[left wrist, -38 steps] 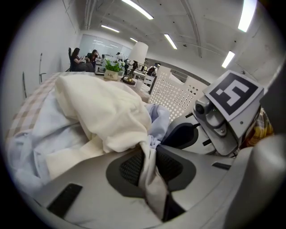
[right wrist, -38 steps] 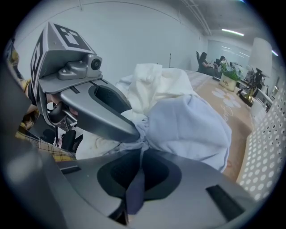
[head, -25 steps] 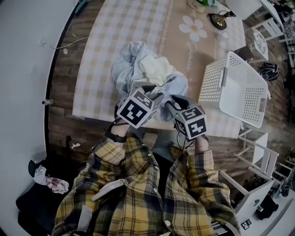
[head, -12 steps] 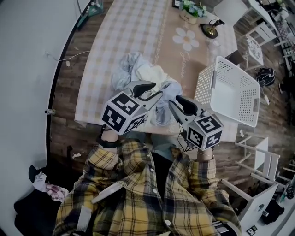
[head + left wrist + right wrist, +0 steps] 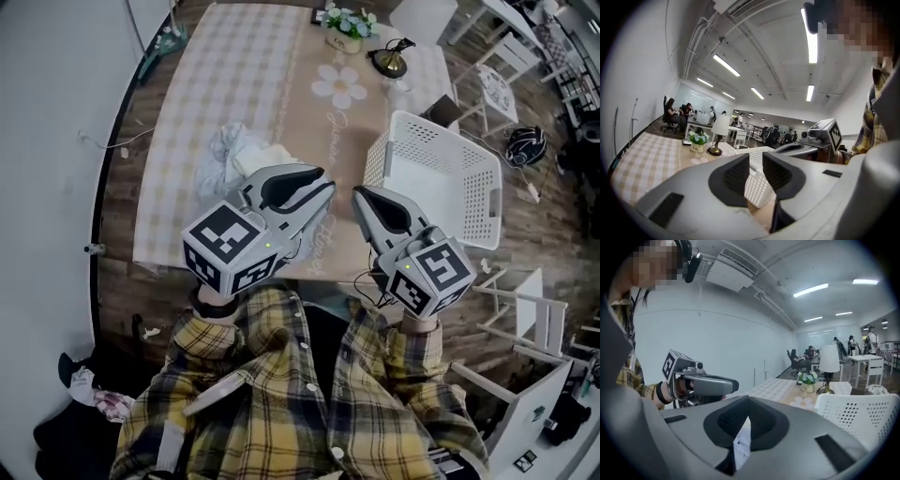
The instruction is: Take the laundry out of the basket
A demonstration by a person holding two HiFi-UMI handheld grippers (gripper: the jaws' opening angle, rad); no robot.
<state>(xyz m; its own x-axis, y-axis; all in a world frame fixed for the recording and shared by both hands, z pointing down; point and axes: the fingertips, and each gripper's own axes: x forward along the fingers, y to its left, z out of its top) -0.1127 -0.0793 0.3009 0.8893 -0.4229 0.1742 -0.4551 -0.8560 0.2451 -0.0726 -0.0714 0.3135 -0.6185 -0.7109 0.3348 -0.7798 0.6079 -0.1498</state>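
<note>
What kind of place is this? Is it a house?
Probably a big office or lab, not a house: people sit working far off, strip lights line the ceiling, and the table with the basket looks staged.

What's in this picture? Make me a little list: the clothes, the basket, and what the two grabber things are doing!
Laundry: crumpled pile lying on the checked table, outside the basket
Basket: white, full of holes, at the table's right edge, nothing visible inside
Left gripper: held above the table's near edge; jaws slightly apart, have just been closing, nothing between them
Right gripper: held beside the left one; jaws shut, empty
Far end of table: flower pot and lamp
</note>
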